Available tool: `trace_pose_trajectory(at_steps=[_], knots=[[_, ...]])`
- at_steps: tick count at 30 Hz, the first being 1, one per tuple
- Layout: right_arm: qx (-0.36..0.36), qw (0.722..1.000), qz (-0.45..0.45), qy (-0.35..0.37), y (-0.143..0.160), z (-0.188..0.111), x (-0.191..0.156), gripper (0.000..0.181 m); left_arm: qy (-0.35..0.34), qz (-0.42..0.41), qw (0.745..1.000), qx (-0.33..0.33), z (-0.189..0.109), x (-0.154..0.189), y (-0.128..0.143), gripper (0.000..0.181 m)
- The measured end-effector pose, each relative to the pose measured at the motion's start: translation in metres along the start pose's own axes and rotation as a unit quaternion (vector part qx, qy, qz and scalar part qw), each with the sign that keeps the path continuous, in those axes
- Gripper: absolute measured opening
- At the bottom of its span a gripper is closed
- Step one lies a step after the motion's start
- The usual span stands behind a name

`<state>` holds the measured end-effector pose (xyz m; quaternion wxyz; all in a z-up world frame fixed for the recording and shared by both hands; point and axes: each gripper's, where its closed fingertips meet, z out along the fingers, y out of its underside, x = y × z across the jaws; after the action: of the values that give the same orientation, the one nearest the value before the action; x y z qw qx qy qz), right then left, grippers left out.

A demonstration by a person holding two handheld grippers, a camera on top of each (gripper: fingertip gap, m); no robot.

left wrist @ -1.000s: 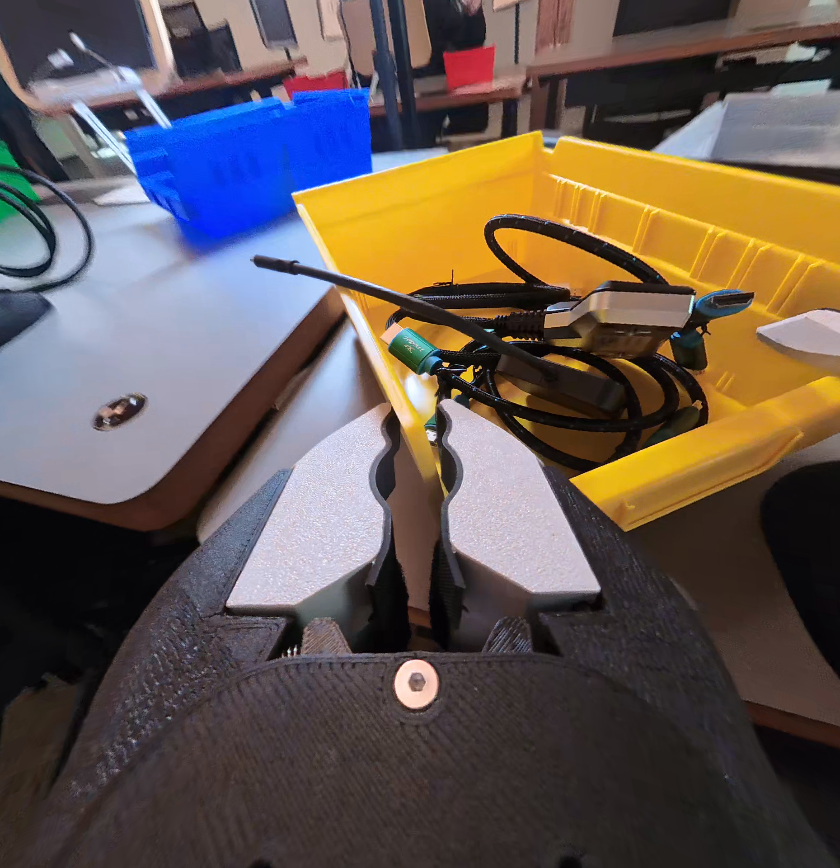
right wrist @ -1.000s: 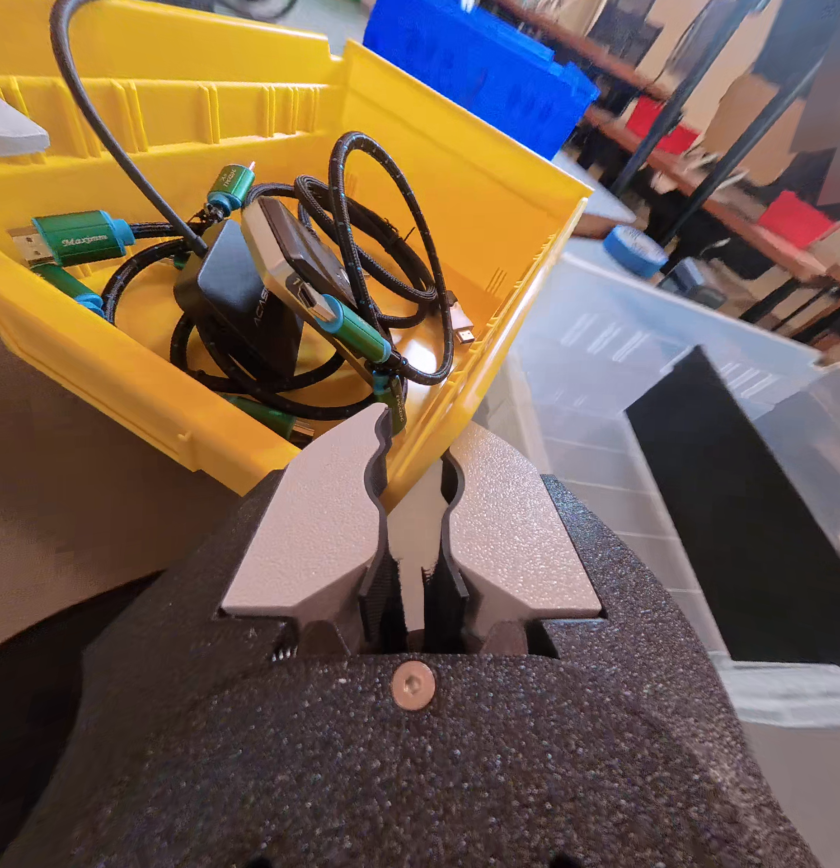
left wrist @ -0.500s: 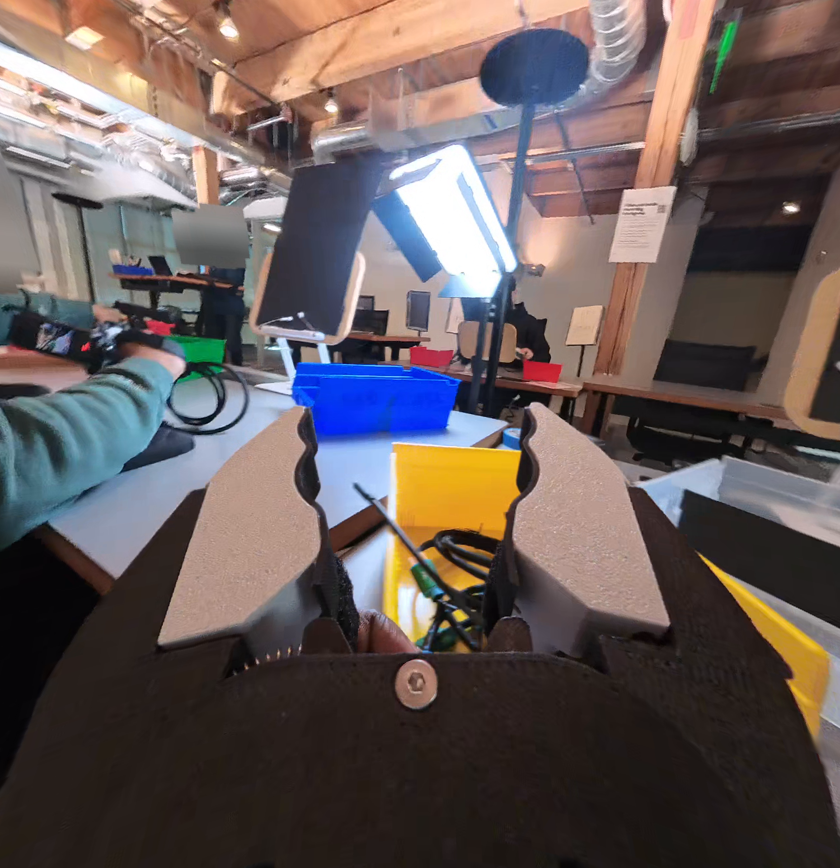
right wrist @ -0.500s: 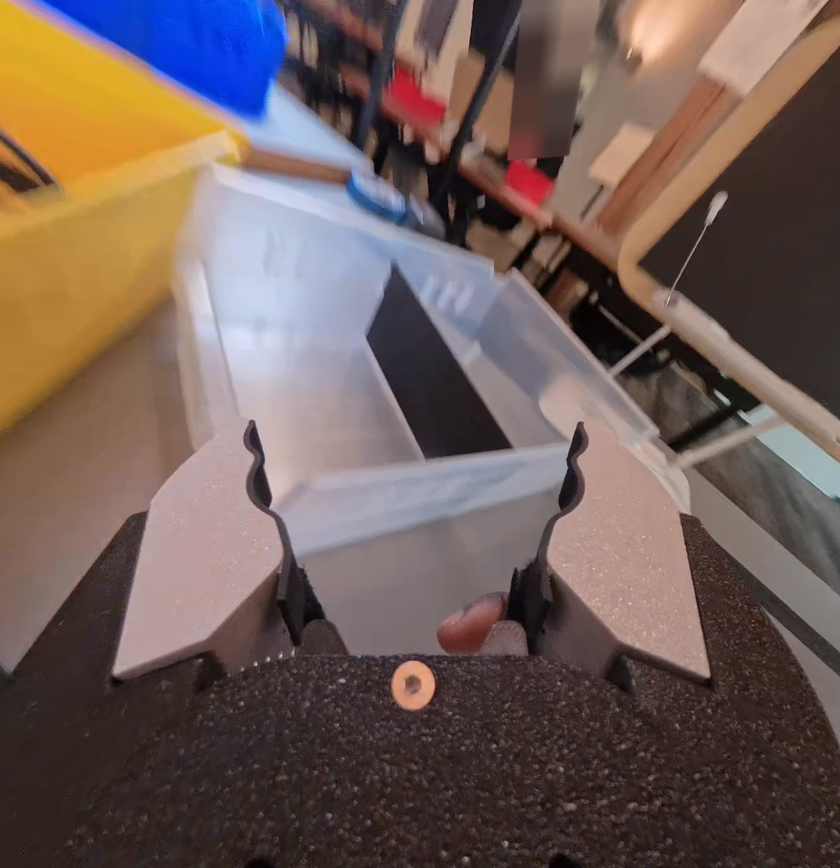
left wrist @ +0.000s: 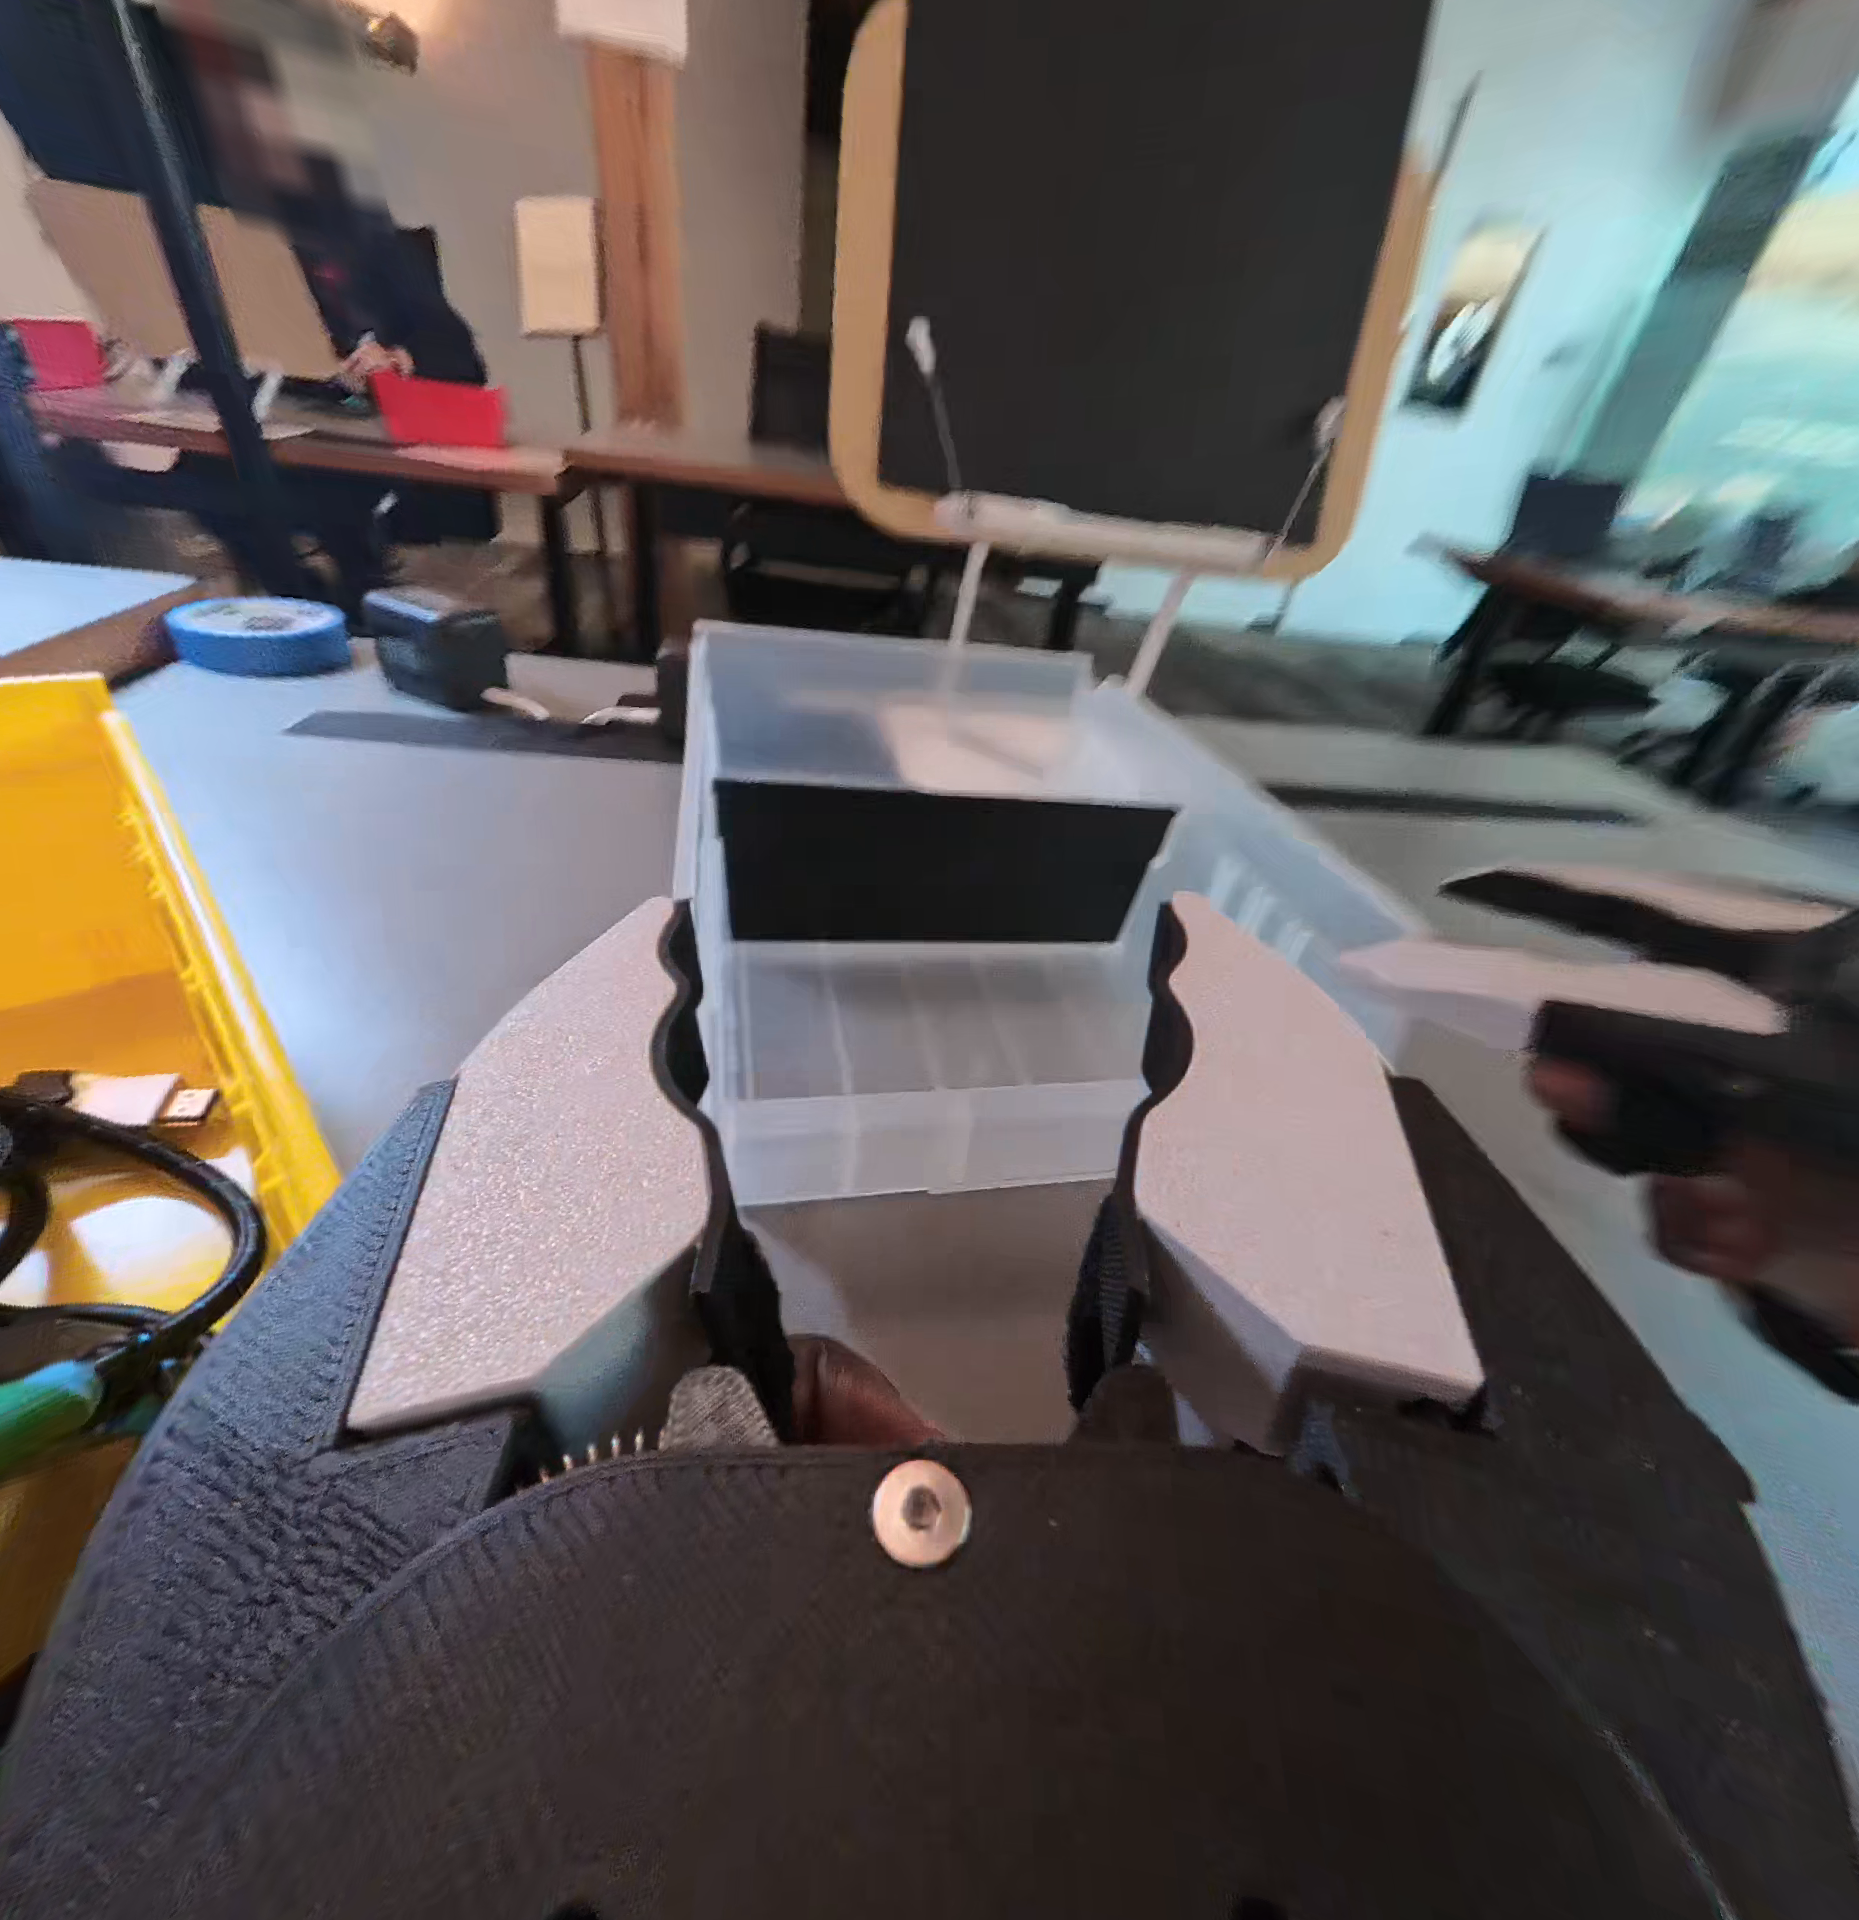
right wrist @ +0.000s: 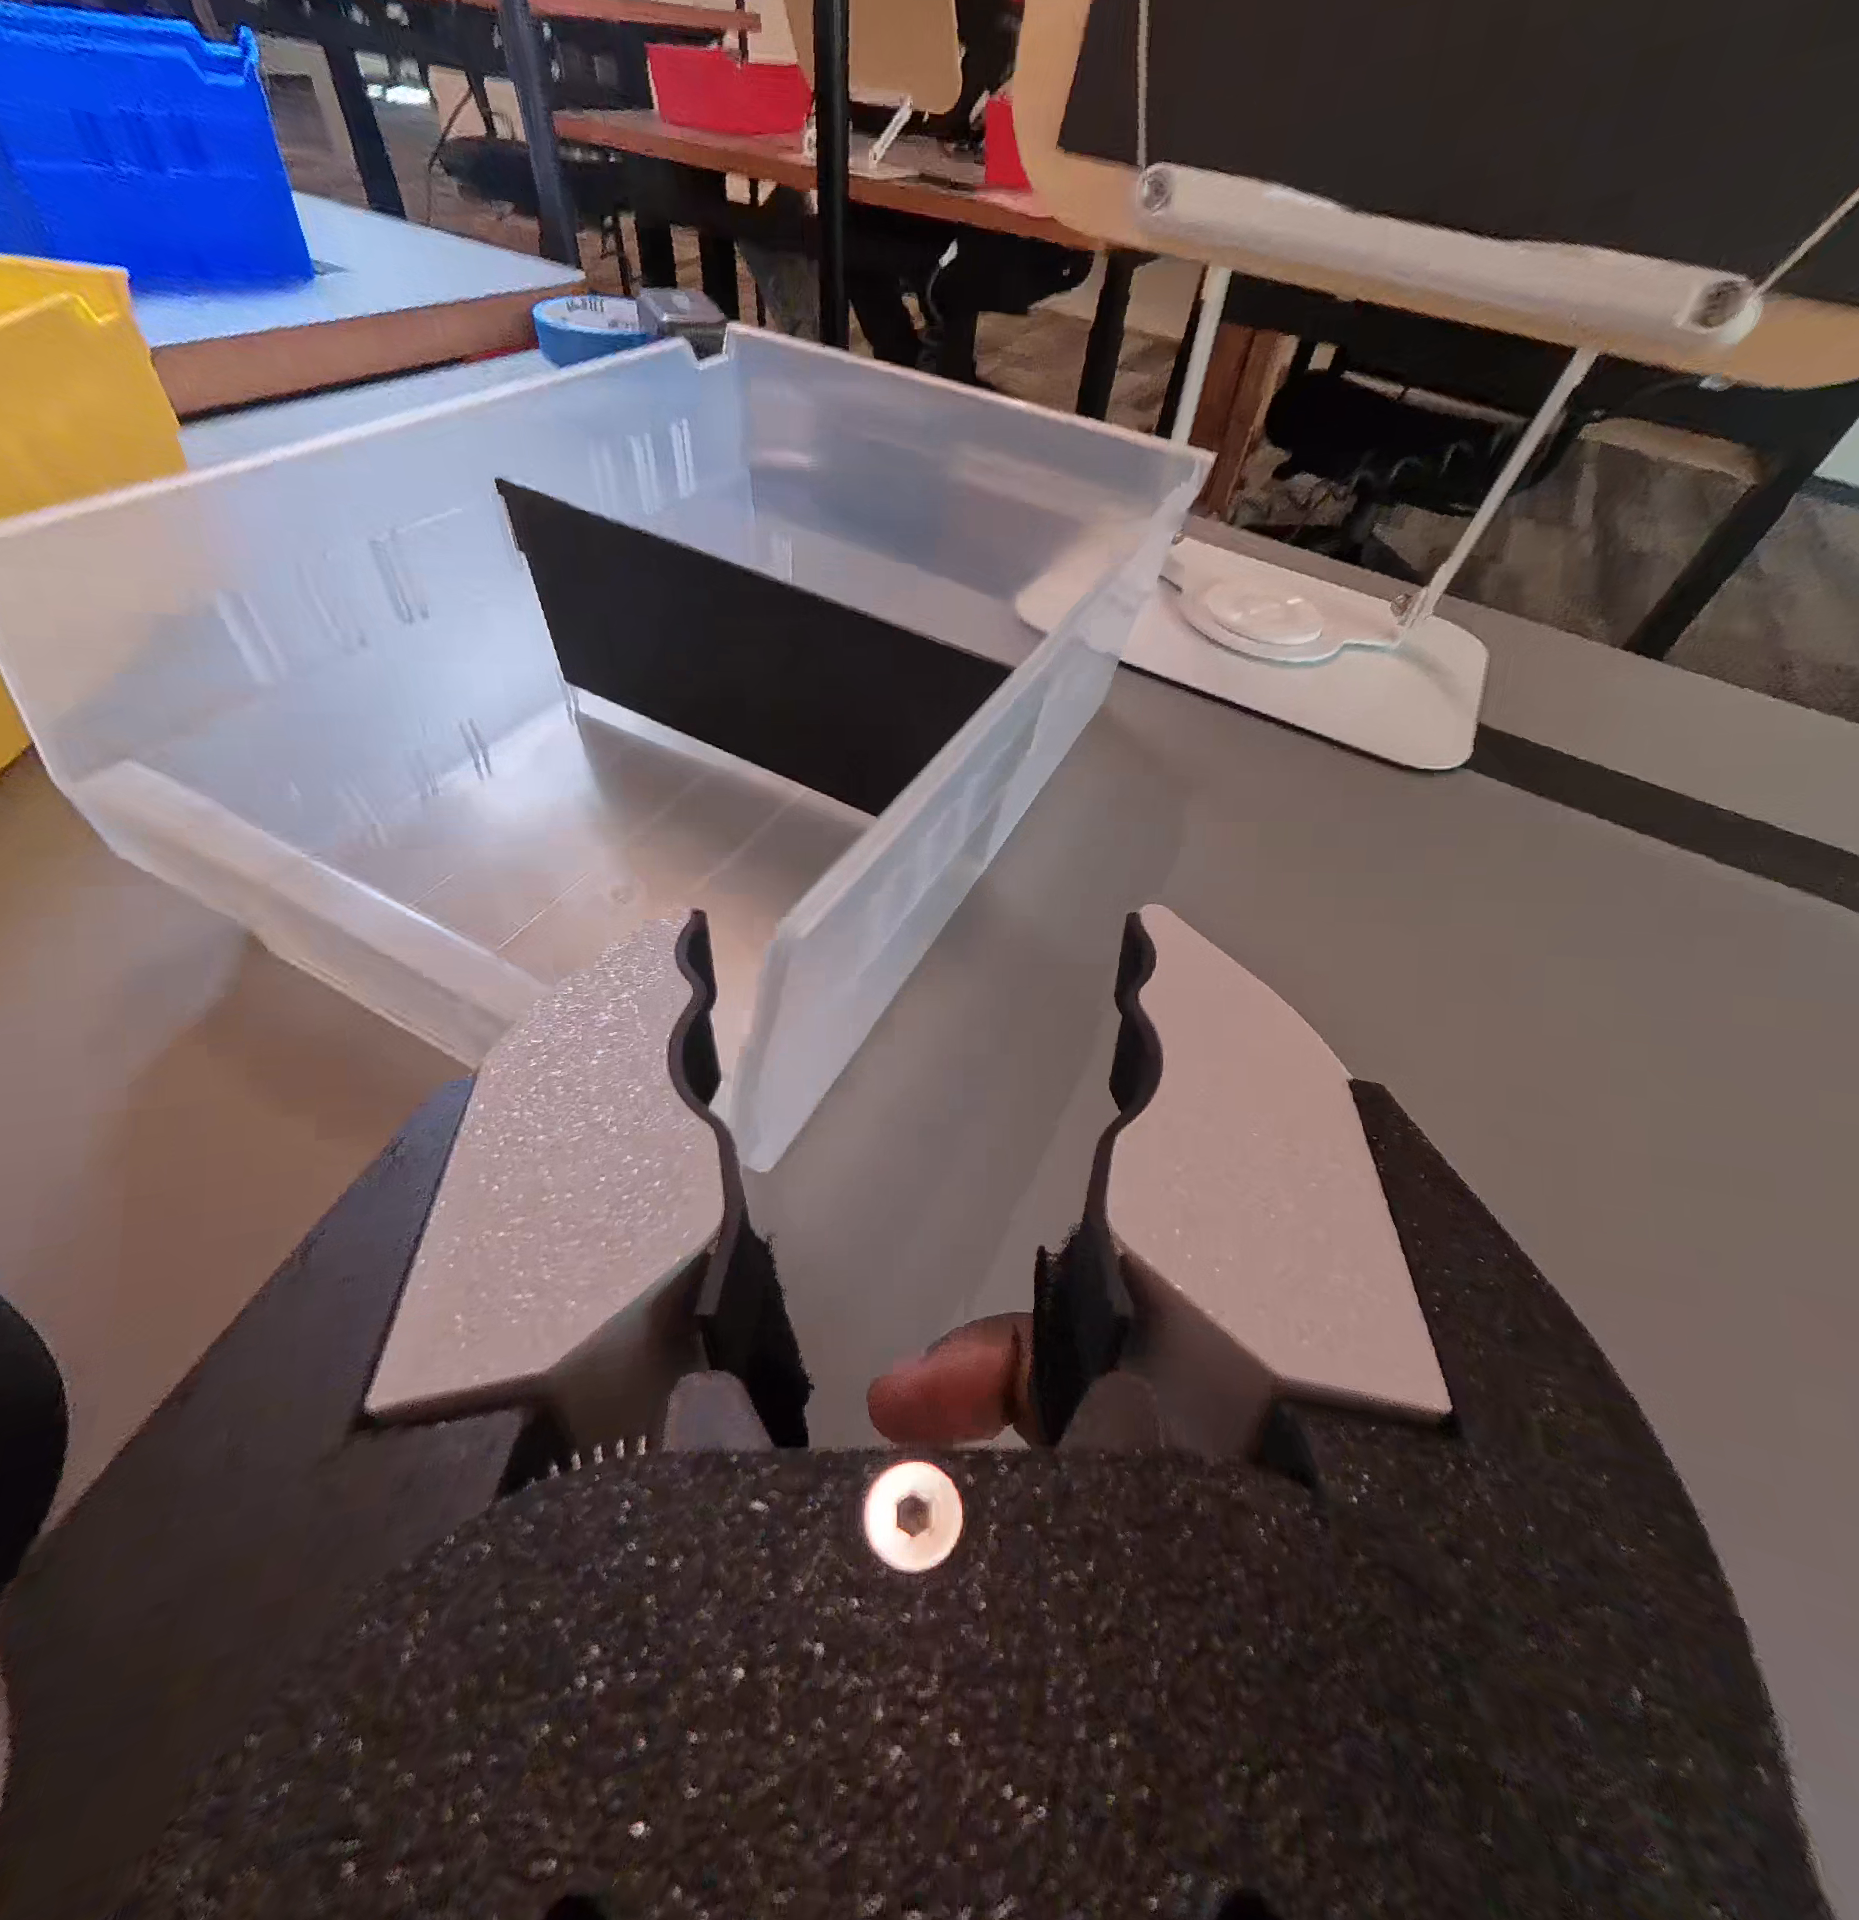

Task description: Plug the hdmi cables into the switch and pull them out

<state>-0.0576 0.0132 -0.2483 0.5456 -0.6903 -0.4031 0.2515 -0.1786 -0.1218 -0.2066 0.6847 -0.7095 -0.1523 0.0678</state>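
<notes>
Both grippers' jaws apart and empty, yellow bin (left wrist: 229, 997) cut off, cables (left wrist: 94, 1195) half hidden

Workshop: worktables (right wrist: 1320, 935), storage bins (right wrist: 104, 156)

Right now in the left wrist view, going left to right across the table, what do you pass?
Yellow bin with cables → left gripper, open, framing the clear bin with its black divider → right gripper, blurred.
</notes>
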Motion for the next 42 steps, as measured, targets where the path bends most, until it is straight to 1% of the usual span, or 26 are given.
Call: trace_pose_trajectory(at_steps=[2,3,4,6,8,10,12,13,14,15,16,17,19,20,21,24,27,29,31,33,36,39,42], knots=[[-0.032,0.999,-0.01,-0.007,0.005,0.012,-0.006,0.075,-0.029,0.024,0.999,-0.037,0.022,-0.005,0.013,0.087],[-0.049,0.999,-0.014,-0.01,0.009,0.017,-0.009,0.075,-0.036,0.024,0.997,-0.059,0.03,-0.007,0.02,0.091],[-0.062,0.998,-0.013,-0.017,0.012,0.021,-0.012,0.075,-0.047,0.019,0.996,-0.067,0.037,-0.011,0.022,0.097],[-0.072,0.997,-0.006,-0.037,0.016,0.025,-0.02,0.076,-0.067,0.007,0.995,-0.068,0.046,-0.02,0.023,0.097],[-0.074,0.997,-0.006,-0.035,0.018,0.027,-0.02,0.075,-0.077,-0.001,0.993,-0.088,0.052,-0.029,0.032,0.1],[-0.074,0.997,-0.012,-0.029,0.019,0.027,-0.018,0.072,-0.1,0.01,0.991,-0.087,0.053,-0.04,0.033,0.101],[-0.075,0.997,-0.017,-0.023,0.019,0.029,-0.016,0.067,-0.101,0.007,0.991,-0.085,0.055,-0.044,0.033,0.1],[-0.078,0.996,-0.021,-0.022,0.02,0.031,-0.016,0.059,-0.088,-0.003,0.991,-0.097,0.058,-0.043,0.038,0.093],[-0.08,0.996,-0.03,-0.028,0.021,0.032,-0.018,0.044,-0.075,-0.012,0.991,-0.113,0.061,-0.043,0.044,0.069],[-0.081,0.996,-0.034,-0.025,0.021,0.032,-0.018,0.029,-0.077,-0.01,0.989,-0.124,0.062,-0.048,0.048,0.038],[-0.084,0.995,-0.057,0.015,0.022,0.032,-0.007,0.021,-0.071,0.004,0.989,-0.127,0.06,-0.048,0.047,0.004],[-0.084,0.992,-0.088,0.032,0.023,0.03,0.0,0.019,-0.055,0.028,0.992,-0.115,0.058,-0.04,0.042,0.004],[-0.039,0.993,-0.096,0.06,0.006,0.015,0.014,0.015,-0.056,0.115,0.991,-0.032,0.047,-0.018,0.011,0.005],[-0.025,0.992,-0.097,0.074,-0.003,0.004,0.021,0.014,-0.064,0.147,0.987,-0.002,0.042,-0.007,-0.003,0.004],[-0.013,0.99,-0.106,0.092,-0.01,-0.006,0.029,0.013,-0.065,0.161,0.985,0.019,0.038,0.005,-0.014,0.004],[0.037,0.977,-0.135,0.159,-0.031,-0.045,0.06,0.013,-0.012,0.121,0.989,0.086,0.033,0.049,-0.04,0.005],[0.059,0.966,-0.15,0.203,-0.041,-0.088,0.098,0.013,0.045,0.099,0.987,0.116,0.034,0.1,-0.05,0.007],[0.054,0.959,-0.162,0.226,-0.036,-0.113,0.128,0.013,0.079,0.1,0.986,0.112,0.039,0.137,-0.046,0.009],[0.05,0.954,-0.169,0.242,-0.026,-0.134,0.157,0.013,0.11,0.101,0.983,0.104,0.045,0.173,-0.036,0.01],[0.038,0.95,-0.175,0.256,-0.01,-0.154,0.184,0.013,0.139,0.102,0.981,0.091,0.049,0.208,-0.024,0.011],[0.017,0.952,-0.163,0.26,0.019,-0.18,0.221,0.013,0.178,0.11,0.975,0.073,0.052,0.256,-0.007,0.013],[-0.008,0.951,-0.158,0.266,0.048,-0.202,0.249,0.014,0.208,0.118,0.97,0.051,0.054,0.295,0.014,0.014],[-0.028,0.951,-0.151,0.267,0.073,-0.217,0.269,0.013,0.232,0.133,0.963,0.024,0.054,0.321,0.036,0.016]])
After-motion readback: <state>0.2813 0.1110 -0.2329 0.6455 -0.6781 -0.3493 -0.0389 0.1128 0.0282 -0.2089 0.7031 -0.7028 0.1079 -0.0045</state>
